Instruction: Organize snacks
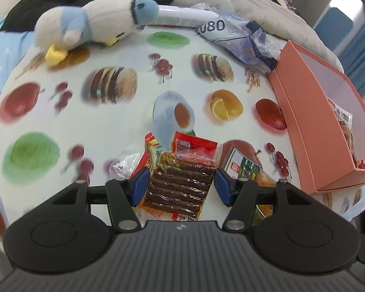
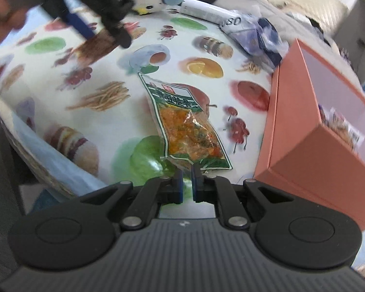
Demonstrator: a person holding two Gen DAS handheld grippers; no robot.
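In the left wrist view my left gripper (image 1: 181, 186) is shut on a red-and-clear packet of brown strips (image 1: 182, 170), with a blue pad on each side. The right wrist view shows that gripper (image 2: 104, 39) raised over the table's far left with the brown packet (image 2: 97, 45) in it. My right gripper (image 2: 187, 170) is shut on the near edge of a green packet of orange snack (image 2: 185, 121), which stretches away from the tips over the food-print tablecloth (image 2: 104, 77). The green packet (image 1: 243, 170) also shows partly behind the left gripper's right finger.
An open orange box (image 1: 304, 121) (image 2: 304, 160) stands at the right with a snack packet (image 1: 345, 124) inside. A plush penguin (image 1: 85, 26), a white tube (image 1: 182, 14) and a crumpled blue-white bag (image 1: 245, 41) lie along the far side. The table's edge (image 2: 36, 146) runs down the left.
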